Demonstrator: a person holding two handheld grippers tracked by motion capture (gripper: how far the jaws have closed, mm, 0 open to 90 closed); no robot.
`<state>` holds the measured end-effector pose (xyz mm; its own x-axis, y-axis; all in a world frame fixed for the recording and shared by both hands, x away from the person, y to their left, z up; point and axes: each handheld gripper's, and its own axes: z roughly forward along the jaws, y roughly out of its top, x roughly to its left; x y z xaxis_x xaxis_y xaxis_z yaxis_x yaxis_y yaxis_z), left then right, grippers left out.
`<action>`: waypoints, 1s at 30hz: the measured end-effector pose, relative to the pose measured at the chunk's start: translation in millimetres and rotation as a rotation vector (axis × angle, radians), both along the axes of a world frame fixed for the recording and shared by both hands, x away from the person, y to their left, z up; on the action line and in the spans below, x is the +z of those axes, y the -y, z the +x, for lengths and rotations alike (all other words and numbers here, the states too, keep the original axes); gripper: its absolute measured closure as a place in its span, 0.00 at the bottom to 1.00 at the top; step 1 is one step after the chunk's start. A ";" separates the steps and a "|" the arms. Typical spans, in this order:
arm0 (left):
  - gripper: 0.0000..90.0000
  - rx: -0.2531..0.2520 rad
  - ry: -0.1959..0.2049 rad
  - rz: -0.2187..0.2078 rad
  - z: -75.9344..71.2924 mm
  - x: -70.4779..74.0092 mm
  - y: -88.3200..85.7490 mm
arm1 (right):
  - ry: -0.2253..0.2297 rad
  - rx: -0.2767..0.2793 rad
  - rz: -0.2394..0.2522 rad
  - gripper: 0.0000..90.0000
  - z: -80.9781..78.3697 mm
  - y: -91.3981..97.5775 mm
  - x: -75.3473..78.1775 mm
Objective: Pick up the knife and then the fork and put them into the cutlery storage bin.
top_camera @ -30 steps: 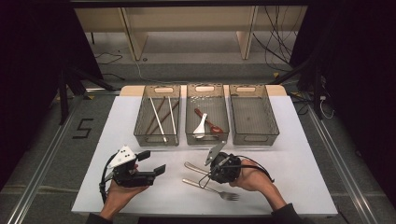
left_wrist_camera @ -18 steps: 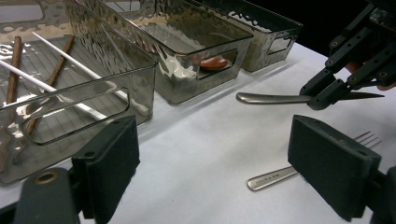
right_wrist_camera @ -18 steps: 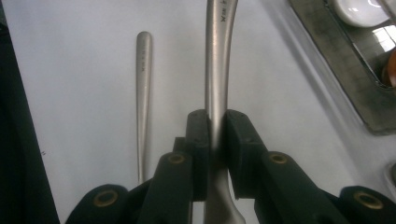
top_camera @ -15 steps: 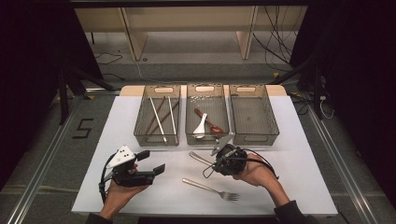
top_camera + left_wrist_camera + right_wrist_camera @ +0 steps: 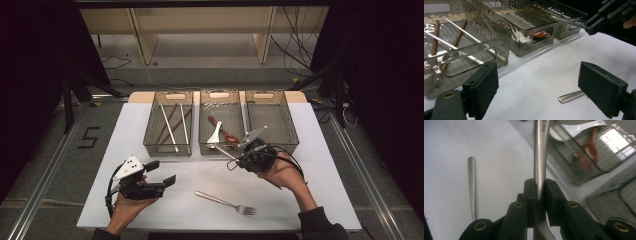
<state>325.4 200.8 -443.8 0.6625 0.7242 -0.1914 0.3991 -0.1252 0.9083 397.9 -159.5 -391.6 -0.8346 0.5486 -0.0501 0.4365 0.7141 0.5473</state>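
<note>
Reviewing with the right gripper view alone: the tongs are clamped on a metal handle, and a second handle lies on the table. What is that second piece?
Observer: A fork. The high view shows its tines pointing to the person's right, near the front edge of the table.
Operator: While the right tongs grip the utensil, what are the left tongs doing?
Observer: The left tongs are open and empty, held low on the person's left.
Operator: What is in the bin left of the one with the spoons?
Observer: The left bin holds chopsticks, some white and some brown.
</note>
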 end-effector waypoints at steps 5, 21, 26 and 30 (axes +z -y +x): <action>0.18 0.001 -0.001 -0.003 0.0 0.0 -0.3 | 0.019 -0.052 0.015 0.89 11.5 10.7 5.9; 0.18 0.007 0.008 -0.009 0.3 0.0 -2.1 | 0.065 -0.208 0.046 0.89 48.0 39.8 26.1; 0.18 0.007 0.008 -0.006 0.7 -0.5 -2.4 | 0.065 -0.253 0.044 0.89 60.8 49.7 30.2; 0.18 0.005 0.007 -0.004 0.5 -0.4 -2.0 | 0.061 -0.278 0.042 0.89 67.7 55.1 31.4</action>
<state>325.9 202.9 -444.2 0.6605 0.7264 -0.1898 0.3931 -0.1192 0.9117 465.6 -214.6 -360.1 -0.6482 0.7585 -0.0676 0.5778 0.5477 0.6051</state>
